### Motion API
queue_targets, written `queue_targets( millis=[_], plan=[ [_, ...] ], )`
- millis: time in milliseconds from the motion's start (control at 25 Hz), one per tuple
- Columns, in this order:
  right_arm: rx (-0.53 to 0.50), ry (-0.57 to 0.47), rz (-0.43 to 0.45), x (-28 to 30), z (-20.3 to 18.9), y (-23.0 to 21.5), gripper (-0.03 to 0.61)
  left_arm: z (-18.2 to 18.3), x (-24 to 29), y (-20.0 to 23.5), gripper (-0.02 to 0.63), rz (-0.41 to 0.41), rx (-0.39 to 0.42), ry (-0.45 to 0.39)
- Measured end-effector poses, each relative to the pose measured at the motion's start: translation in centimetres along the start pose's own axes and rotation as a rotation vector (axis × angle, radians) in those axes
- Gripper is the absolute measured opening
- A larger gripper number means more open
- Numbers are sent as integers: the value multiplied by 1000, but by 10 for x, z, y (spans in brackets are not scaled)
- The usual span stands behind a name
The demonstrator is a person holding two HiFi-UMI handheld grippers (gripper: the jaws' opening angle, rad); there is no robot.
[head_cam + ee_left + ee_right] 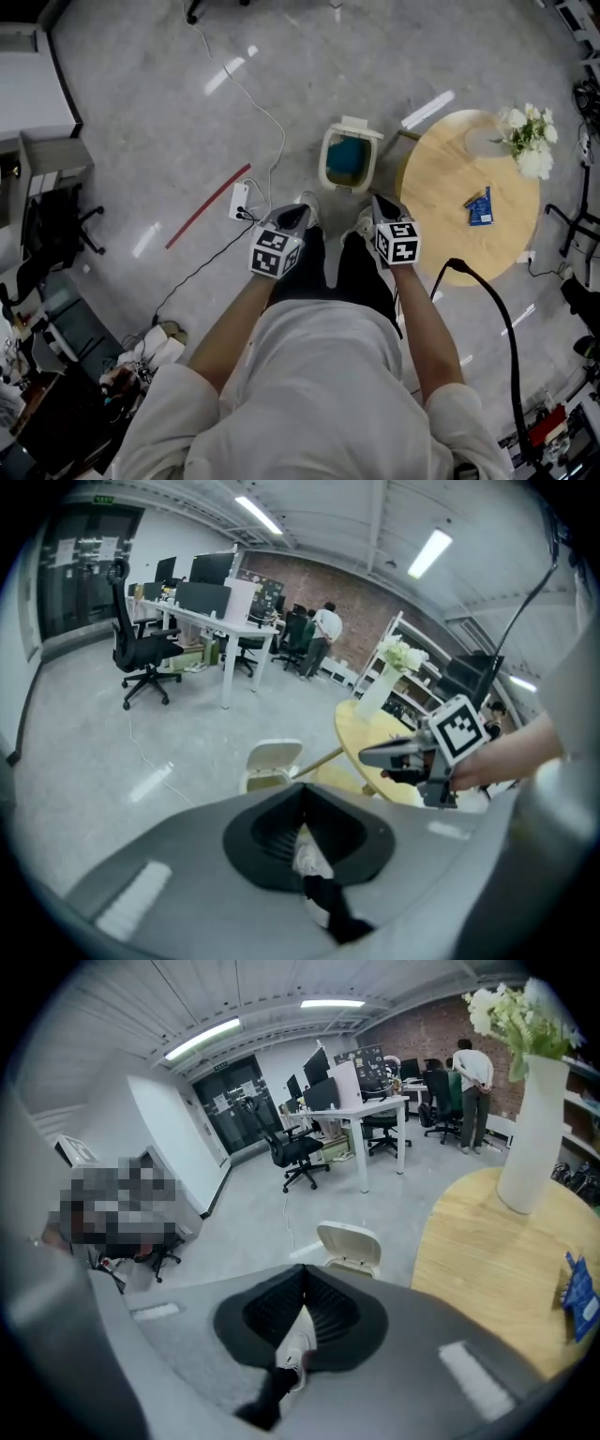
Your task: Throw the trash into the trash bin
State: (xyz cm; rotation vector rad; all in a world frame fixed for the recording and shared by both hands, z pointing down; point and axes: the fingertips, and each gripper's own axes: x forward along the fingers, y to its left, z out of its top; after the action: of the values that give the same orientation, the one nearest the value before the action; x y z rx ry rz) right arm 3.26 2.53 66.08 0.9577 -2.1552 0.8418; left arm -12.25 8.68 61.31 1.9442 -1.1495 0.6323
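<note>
Fig. Both tongs closed on nothing: left gripper [302, 208] and right gripper [381, 204] at frame centre. Blue wrapper [480, 206] lies on the round table [441, 183] at right, with the trash bin [349, 159], lid up, at upper centre. Probably best to open the right jaws early — approach the wrapper's edge low.

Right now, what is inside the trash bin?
The trash bin stands open. Blue-green material fills its inside, bag or trash I cannot tell; it hides the bottom.
</note>
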Motion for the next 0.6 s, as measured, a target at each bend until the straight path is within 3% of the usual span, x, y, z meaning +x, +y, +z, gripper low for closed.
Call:
queue_targets(
  millis=[600],
  plan=[
    [-4, -63, 42, -50, 31, 19, 2, 28, -22, -23, 3, -41, 44, -2]
  ],
)
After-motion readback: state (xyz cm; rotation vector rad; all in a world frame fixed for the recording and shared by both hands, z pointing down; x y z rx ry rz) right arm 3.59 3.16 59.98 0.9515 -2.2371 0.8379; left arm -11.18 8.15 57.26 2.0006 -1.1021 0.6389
